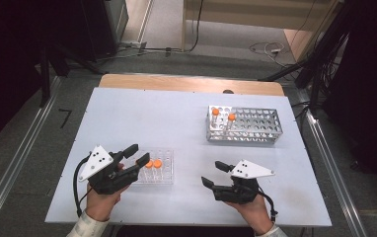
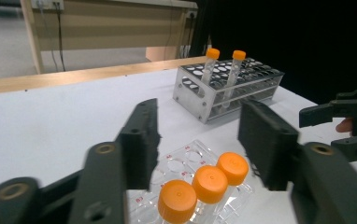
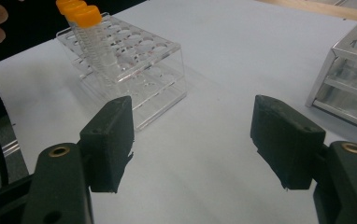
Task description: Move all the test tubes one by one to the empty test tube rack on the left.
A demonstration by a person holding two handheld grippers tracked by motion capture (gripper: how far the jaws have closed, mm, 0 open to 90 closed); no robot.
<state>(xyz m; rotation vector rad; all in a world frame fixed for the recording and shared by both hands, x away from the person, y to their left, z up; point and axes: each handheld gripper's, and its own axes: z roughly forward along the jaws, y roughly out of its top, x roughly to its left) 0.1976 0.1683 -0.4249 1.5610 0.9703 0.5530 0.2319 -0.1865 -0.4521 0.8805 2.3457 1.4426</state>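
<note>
A: From the high view, your white table (image 1: 176, 118) carries two racks: the metal rack (image 1: 245, 126) far right with two orange-capped tubes, and the clear rack (image 1: 159, 170) near your left hand.

B: How many tubes are in the clear one?

A: The high view gives two orange caps; your left gripper view shows three capped tubes (image 2: 209, 184) in a row, right below the jaws.

B: And your left gripper (image 1: 133, 157)?

A: Its jaws are spread, nothing pinched, hovering just over those caps. Your left hand (image 1: 102, 200) grips it from below, pointing right.

B: The right gripper (image 1: 213, 174)?

A: Also spread, with bare table between its jaws; it's aimed left towards the clear rack.
</note>
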